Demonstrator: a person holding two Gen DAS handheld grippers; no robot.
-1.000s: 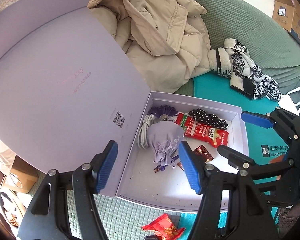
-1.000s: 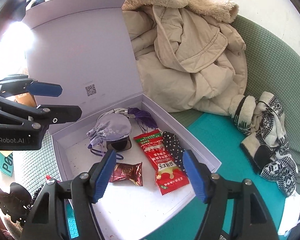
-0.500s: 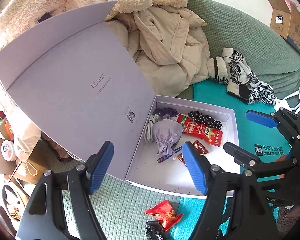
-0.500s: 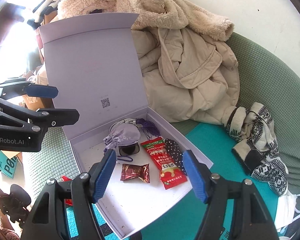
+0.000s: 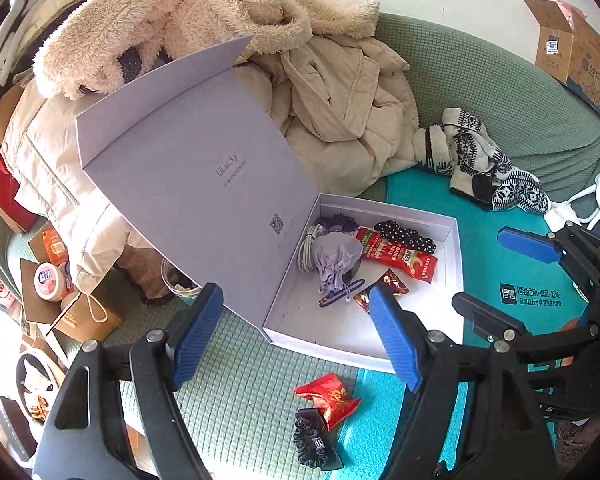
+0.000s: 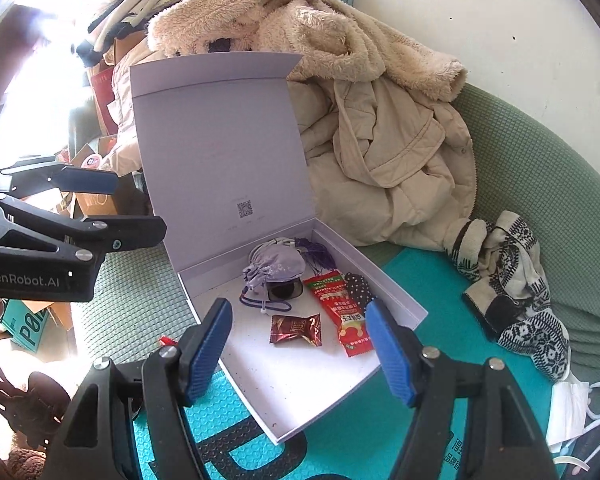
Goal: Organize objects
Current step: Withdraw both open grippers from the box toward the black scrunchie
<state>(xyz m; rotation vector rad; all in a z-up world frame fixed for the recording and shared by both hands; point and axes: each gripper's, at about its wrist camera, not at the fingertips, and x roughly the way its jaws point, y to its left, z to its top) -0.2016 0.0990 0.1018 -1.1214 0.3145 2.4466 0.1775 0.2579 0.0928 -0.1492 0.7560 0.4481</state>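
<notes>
1. Grippers: left gripper and right gripper both have fingers spread wide, nothing between the pads.
2. Lilac gift box sits ahead of both finger pairs, lid standing open beyond the left gripper's left finger.
3. Already in the tray: lilac drawstring pouch, white cable coiled behind it, red snack packet, black polka-dot scrunchie, dark red candy just past the right gripper's fingertips.
4. Not yet boxed: red candy wrapper and black scrunchie, touching each other on the mat, outside the tray's near wall, low between the left gripper's fingers and closer to the camera than the tips.
5. Judged step: pick up one of the loose pair with the left gripper.
6. Doing it well: draw the fingers back and down so the tips straddle the wrapper alone. Take the crinkled end away from the scrunchie, or both may lift together.
7. Foil is thin and slippery; pinch low and close fully before lifting.
8. Carry over the near wall, release on bare tray floor near the dark red candy. Keep clear of the lid; a knock could swing it shut.
</notes>
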